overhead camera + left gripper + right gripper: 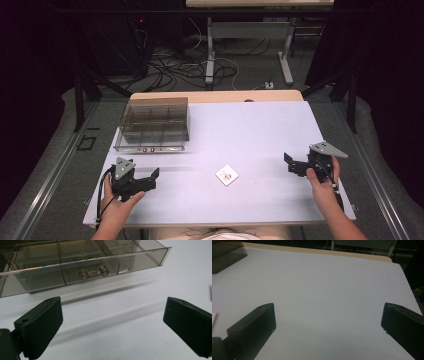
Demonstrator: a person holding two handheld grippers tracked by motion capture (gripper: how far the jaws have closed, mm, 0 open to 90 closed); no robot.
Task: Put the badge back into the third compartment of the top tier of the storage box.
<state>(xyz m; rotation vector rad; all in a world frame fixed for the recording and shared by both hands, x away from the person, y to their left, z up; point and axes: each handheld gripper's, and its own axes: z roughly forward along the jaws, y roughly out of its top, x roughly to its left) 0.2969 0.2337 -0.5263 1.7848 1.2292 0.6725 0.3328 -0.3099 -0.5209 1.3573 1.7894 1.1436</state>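
A smoky clear plastic compartment box (152,125) stands at the table's back left. In the left gripper view its front wall (75,272) carries a small metal latch (93,272). A small white square card (227,175) lies flat near the middle front of the table. My left gripper (154,179) rests at the front left, pointing right, a little in front of the box. Its jaws stand wide apart (112,302) with nothing between them. At the right side, my right gripper (289,164) points left toward the card, open (328,306) and holding nothing.
The white table top (250,130) has a wooden strip (215,96) along its far edge. Beyond it, cables (175,70) lie on the floor around the legs of another desk (210,60). The box corner (227,252) shows at the right gripper view's top left.
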